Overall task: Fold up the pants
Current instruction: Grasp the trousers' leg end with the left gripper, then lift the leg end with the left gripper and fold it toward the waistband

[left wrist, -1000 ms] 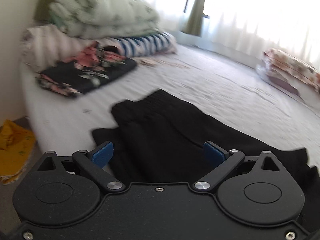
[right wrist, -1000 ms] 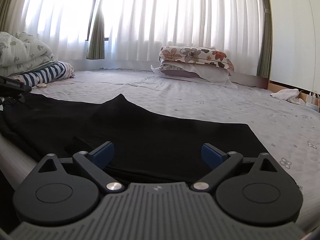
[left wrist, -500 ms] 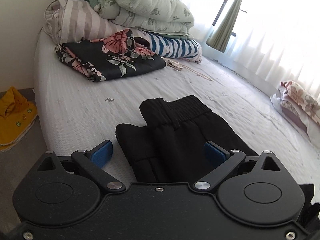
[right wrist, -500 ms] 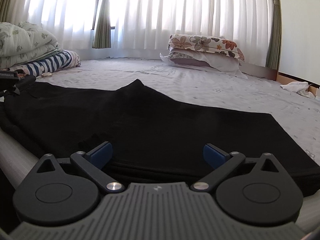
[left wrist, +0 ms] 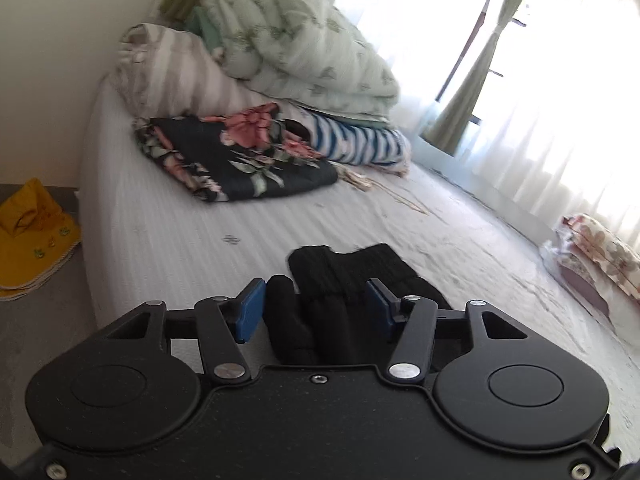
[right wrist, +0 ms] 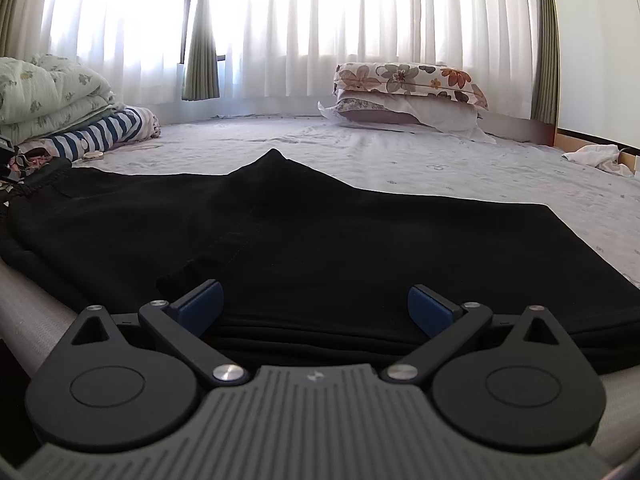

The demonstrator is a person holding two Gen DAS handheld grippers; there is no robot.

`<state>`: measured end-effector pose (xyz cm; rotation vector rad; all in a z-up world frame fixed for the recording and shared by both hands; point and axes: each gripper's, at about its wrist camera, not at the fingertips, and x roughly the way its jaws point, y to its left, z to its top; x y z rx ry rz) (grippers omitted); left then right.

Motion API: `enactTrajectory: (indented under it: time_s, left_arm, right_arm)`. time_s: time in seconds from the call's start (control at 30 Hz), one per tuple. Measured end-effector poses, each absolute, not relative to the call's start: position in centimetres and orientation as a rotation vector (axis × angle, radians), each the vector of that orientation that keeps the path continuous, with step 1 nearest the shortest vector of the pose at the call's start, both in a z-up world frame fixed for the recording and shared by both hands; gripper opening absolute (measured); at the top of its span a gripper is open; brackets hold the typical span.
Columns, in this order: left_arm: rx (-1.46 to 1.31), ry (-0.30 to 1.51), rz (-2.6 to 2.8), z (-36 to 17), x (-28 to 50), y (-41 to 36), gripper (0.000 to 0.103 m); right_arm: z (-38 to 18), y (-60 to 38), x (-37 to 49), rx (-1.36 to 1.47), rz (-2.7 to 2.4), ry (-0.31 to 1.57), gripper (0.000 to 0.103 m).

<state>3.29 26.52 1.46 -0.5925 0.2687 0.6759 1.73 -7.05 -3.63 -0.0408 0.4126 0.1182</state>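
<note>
just pants (left wrist: 340,300) between left fingers (left wrist: 250,310)

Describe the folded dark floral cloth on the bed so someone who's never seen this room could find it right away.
Start at the tall pile of bedding stacked against the wall at the bed's far corner. In front of that pile, flat on the white sheet, lies the folded floral cloth. Only it is black with pink flowers and green leaves; beside it is a blue-and-white striped roll, and the quilt above is pale green.
</note>
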Motion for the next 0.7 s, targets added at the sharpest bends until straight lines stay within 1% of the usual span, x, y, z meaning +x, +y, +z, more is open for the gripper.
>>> enactTrajectory:
  time_s: [0.1, 0.17, 0.2, 0.27, 0.33, 0.47, 0.5, 0.53, 0.57, 0.6, 0.63, 0.7]
  left_arm:
    - [-0.597, 0.28, 0.694, 1.9, 3.2, 26.5, 0.049]
    - [-0.541, 0.235, 0.726, 2.5, 2.6, 25.6, 0.049]
    - [-0.485, 0.202, 0.746, 2.8, 2.3, 24.9, 0.049]
    - [-0.387, 0.165, 0.753, 3.4, 2.3, 23.8, 0.054]
    - [-0.398, 0.203, 0.685, 3.7, 3.1, 24.2, 0.054]
    - [-0.61, 0.395, 0.634, 1.8, 6.0, 27.1, 0.054]
    - [-0.627, 0.425, 0.632, 1.1, 6.7, 27.6, 0.053]
    - [-0.611, 0.41, 0.644, 1.0, 7.0, 27.6, 0.053]
    - [-0.593, 0.388, 0.658, 0.9, 7.0, 27.4, 0.043]
    - [-0.594, 0.384, 0.669, 1.1, 7.0, 27.5, 0.027]
    - [-0.603, 0.371, 0.673, 1.4, 6.8, 27.5, 0.008]
    - [-0.631, 0.306, 0.642, 2.4, 5.4, 27.4, 0.007]
  right_arm:
    - [-3.6, -7.0, 1.7, -0.041, 0.118, 0.41, 0.103]
    - [-3.6, -7.0, 1.7, -0.04, 0.118, 0.411, 0.103]
    - [-3.6, -7.0, 1.7, -0.04, 0.118, 0.41, 0.103]
    - [-3.6, -7.0, 1.7, -0.041, 0.118, 0.41, 0.103]
    - [-3.6, -7.0, 1.7, -0.041, 0.119, 0.41, 0.103]
    - [-3.6, -7.0, 1.7, -0.041, 0.118, 0.411, 0.103]
    - [-3.6, -7.0, 1.7, -0.041, 0.118, 0.411, 0.103]
    - [-3.6, -7.0, 1.7, -0.04, 0.118, 0.411, 0.103]
    - [-3.7, -7.0, 1.7, -0.04, 0.118, 0.411, 0.103]
    - [-3.6, -7.0, 1.7, -0.042, 0.118, 0.41, 0.103]
    - [-3.6, -7.1, 1.7, -0.042, 0.12, 0.411, 0.103]
    - [-3.6, -7.0, 1.7, -0.041, 0.119, 0.411, 0.103]
